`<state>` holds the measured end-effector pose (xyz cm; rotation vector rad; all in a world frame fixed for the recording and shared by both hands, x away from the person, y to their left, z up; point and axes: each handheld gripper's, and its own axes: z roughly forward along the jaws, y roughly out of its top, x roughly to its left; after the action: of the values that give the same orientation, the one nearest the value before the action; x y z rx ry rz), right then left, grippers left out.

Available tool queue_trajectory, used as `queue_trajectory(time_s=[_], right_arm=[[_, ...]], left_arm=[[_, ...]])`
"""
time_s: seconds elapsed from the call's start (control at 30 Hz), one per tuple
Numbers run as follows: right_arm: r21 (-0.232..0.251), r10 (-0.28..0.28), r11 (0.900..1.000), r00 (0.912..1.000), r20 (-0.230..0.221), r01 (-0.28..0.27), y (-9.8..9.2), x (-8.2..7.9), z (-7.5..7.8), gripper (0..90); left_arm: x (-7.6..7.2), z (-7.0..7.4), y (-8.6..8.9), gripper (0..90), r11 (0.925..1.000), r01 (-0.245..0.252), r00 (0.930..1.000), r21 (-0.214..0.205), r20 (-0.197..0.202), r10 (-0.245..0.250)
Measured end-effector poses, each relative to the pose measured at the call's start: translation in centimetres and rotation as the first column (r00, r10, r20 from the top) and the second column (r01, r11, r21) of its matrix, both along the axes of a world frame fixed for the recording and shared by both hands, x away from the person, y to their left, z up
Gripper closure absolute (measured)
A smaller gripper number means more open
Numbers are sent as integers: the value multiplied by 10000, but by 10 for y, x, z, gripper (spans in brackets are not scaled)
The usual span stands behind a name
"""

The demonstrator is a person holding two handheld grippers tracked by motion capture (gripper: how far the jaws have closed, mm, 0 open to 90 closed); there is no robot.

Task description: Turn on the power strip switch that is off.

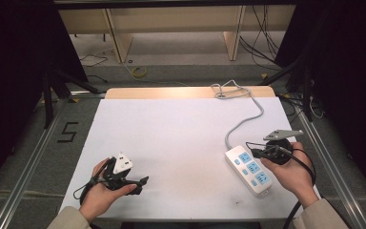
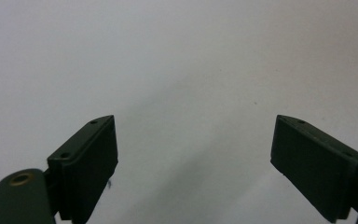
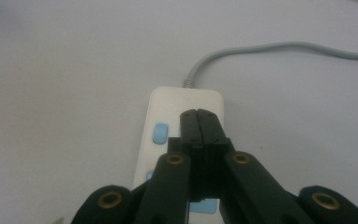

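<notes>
While right gripper (image 3: 200,116) hovers clenched over power strip (image 1: 250,168) | left gripper (image 2: 193,154) released, empty | strip: rigid, light, smooth plastic | grasp across long sides, cord (image 1: 243,119) drags

Power strip (image 3: 182,112): near end and most blue sockets covered by the closed right gripper (image 3: 199,122).
Grey cable (image 3: 279,49): runs off the frame's right edge.
Left gripper (image 2: 193,158): both arms cropped by the bottom edge.

Lab: railed table (image 1: 181,143), floor cables (image 1: 262,43)
</notes>
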<state>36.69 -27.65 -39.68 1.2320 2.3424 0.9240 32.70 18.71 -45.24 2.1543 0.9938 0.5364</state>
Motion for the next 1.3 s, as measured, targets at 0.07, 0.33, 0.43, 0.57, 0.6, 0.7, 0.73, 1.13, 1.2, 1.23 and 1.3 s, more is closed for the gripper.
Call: queue_trajectory(time_s=[0.07,0.33,0.43,0.57,0.6,0.7,0.73,1.13,1.2,1.23,1.3], right_arm=[[-6,-12,10000,10000,-38,12,1,0,0,900],[-97,79,9999,9999,-152,-80,4,3,-1,900],[-121,107,9999,9997,-210,-110,5,5,-1,900],[-143,146,9998,9996,-249,-149,7,5,-1,900],[-159,150,9998,9995,-263,-155,7,6,-1,900],[-177,158,9997,9994,-296,-163,8,6,-2,900],[-184,169,9997,9994,-298,-174,8,7,-2,900],[-243,242,9994,9988,-427,-252,12,9,-4,900],[-253,265,9993,9987,-445,-277,12,10,-4,900],[-258,265,9993,9986,-461,-277,13,10,-4,900],[-276,281,9992,9983,-501,-295,13,11,-5,900]], left_arm=[[0,0,0,142,10000,-1,10000,2,-4,1],[0,0,0,142,10000,9,10000,-7,-4,-9],[0,0,0,142,10000,9,10000,-5,-1,-9],[0,0,0,142,10000,21,10000,-14,-6,-21],[0,0,0,142,10000,15,10000,-6,0,-15],[0,0,0,142,10000,12,10000,-3,-2,-12],[0,0,0,142,10000,14,10000,-1,6,-14],[0,0,0,142,10000,31,10000,-12,-4,-31],[0,0,0,142,10000,18,10000,-15,2,-18],[0,0,0,142,10000,38,10000,-9,-9,-38],[0,0,0,142,10000,29,10000,-2,-2,-29]])
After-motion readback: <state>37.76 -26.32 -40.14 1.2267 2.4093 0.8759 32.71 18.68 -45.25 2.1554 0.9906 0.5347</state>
